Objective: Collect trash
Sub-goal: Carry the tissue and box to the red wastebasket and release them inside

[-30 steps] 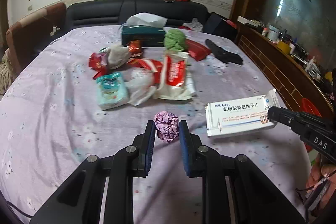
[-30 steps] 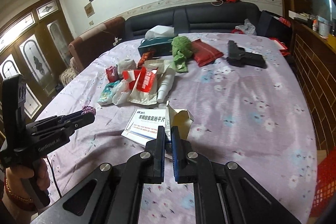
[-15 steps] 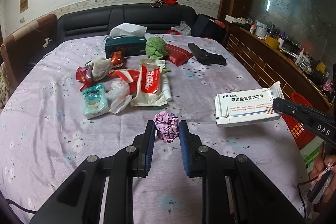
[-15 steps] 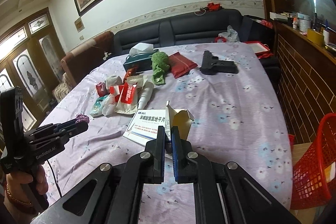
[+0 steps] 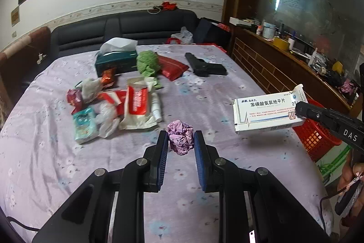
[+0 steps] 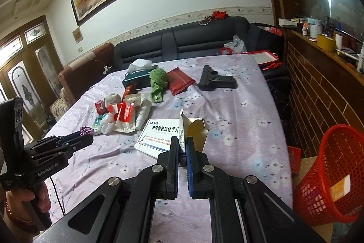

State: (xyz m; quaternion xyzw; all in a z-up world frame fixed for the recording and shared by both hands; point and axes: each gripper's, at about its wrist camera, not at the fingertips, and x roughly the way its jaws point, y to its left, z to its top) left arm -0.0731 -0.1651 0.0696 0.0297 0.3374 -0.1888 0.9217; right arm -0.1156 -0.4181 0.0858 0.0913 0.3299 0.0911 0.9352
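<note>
Paper first: my left gripper point(image 5: 180, 140) is clamped on the crumpled purple paper ball point(image 5: 180, 140), carried above the lilac bedcover point(image 5: 56, 152). My right gripper point(image 6: 181, 149) pinches the white medicine box point(image 6: 157, 137) by its torn flap. Red basket point(image 6: 329, 181) sits right; I'd release each only once fully over its rim.

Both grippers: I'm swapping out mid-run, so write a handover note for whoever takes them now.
Left gripper: shut on purple paper wad, lifted.
Right gripper: shut on white medicine box, held off the table.
Red basket: beside the table on the right, something already inside.
Left to do: drop both, then clear the wrapper pile.
</note>
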